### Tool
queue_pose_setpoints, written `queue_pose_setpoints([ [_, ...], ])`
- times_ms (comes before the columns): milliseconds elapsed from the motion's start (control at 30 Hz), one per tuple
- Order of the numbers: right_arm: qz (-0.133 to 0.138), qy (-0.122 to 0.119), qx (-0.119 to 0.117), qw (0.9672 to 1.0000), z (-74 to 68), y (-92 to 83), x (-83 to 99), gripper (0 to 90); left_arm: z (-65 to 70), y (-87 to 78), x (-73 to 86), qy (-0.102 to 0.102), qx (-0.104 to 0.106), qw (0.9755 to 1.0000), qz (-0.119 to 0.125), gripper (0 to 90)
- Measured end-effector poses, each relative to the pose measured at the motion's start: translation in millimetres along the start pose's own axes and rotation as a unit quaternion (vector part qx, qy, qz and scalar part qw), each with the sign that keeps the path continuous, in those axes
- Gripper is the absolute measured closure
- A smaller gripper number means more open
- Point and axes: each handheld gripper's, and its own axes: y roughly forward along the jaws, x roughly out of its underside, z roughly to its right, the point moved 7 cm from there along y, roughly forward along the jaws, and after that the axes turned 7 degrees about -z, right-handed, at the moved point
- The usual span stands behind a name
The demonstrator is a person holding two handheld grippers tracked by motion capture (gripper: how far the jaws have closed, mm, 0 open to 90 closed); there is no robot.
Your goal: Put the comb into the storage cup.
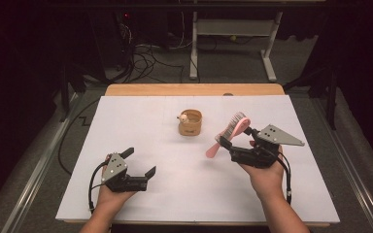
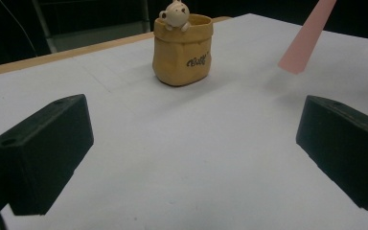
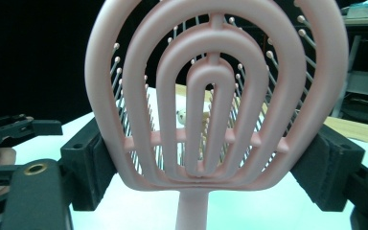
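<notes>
Tan pouch, small figure at rim

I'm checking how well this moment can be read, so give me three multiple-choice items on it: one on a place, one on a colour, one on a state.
1. Where does the tan pouch stand?
A. on the white table
B. on the floor
C. in a hand

2. What colour is the hairbrush?
A. blue
B. pink
C. green

3. How does the left gripper stand?
A. shut on the pouch
B. shut on the brush
C. open, nothing between its jaws

Key: 1 A, the pouch stands upright on the white top. 2 B, head and handle are pink. 3 C, its jaws stand wide apart over bare table, while the right gripper clamps the brush head.
</notes>
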Motion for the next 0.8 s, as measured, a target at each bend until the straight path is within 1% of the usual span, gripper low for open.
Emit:
queue_pose_setpoints([
  [233, 0.003, -0.001, 0.003, 1.0, 2.6, 2.2, -4.3, 20.2, 0.3, -0.6, -0.5, -0.001, 0.002, 1.0, 0.004, 0.0],
  [367, 0.004, -0.003, 0.004, 1.0, 3.0, 5.3, -7.0, 20.2, -0.5, -1.5, -0.9, -0.008, 0.006, 0.9999, 0.009, 0.0],
  [533, 0.009, -0.003, 0.005, 0.9999, 3.5, 8.3, -11.0, 20.2, -1.0, -1.4, -0.1, -0.008, 0.006, 0.9999, 0.008, 0.0],
  [633, 0.013, 0.001, 0.011, 0.9998, 4.0, 10.0, -13.3, 20.3, -1.3, -0.9, 0.4, -0.01, 0.005, 0.9999, 0.003, 0.1],
  [800, 0.015, 0.001, 0.009, 0.9999, 3.4, 14.9, -16.2, 20.2, -0.1, -0.9, 0.1, -0.007, 0.006, 0.9999, 0.005, 0.1],
])
